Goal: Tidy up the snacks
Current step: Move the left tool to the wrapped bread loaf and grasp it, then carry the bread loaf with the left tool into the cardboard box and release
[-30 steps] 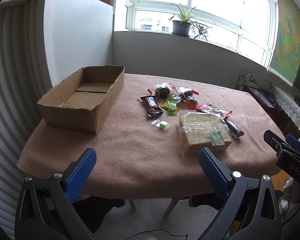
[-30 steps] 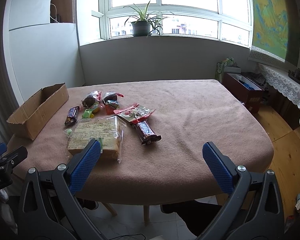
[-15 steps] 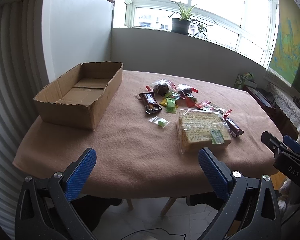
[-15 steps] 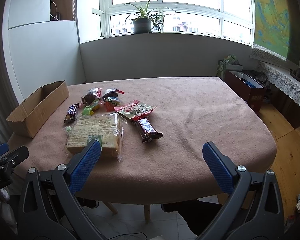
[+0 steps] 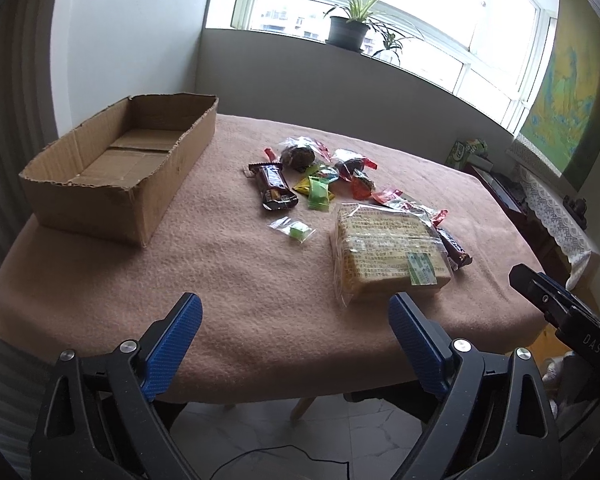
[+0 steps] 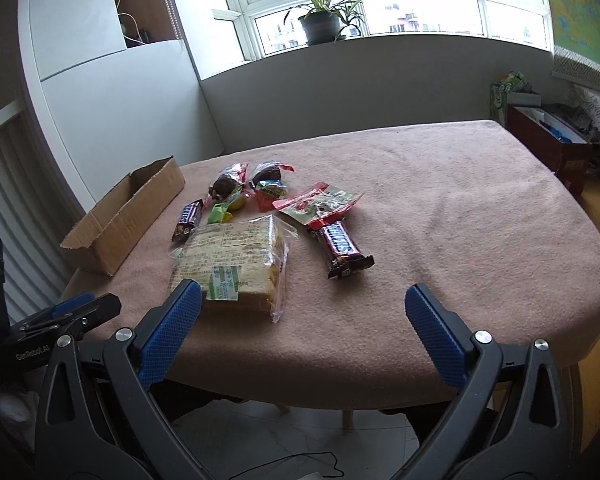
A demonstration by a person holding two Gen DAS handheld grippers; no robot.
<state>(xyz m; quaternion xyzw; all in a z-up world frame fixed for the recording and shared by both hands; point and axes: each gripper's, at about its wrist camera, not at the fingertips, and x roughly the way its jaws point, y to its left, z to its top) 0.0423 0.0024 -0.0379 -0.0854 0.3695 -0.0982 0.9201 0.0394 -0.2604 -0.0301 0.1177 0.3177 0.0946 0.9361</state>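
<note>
From the left wrist camera, the left gripper is hovering over the near edge of the table, its blue textured pads spread wide and gripping nothing. The snacks are lying in a loose cluster mid-table on the fuzzy pink-brown cloth: a brown chocolate bar pointing its long axis away from the camera, a small clear-wrapped green candy, and a flat rectangular bread pack in crinkly clear plastic just ahead of the right pad. An open corrugated cardboard box is sitting to the left, running lengthwise toward the window.

From the right wrist camera, the right gripper is likewise holding its jaws wide and empty. A Snickers bar is lying near the middle, angled diagonally, one end under a red-and-clear packet.
</note>
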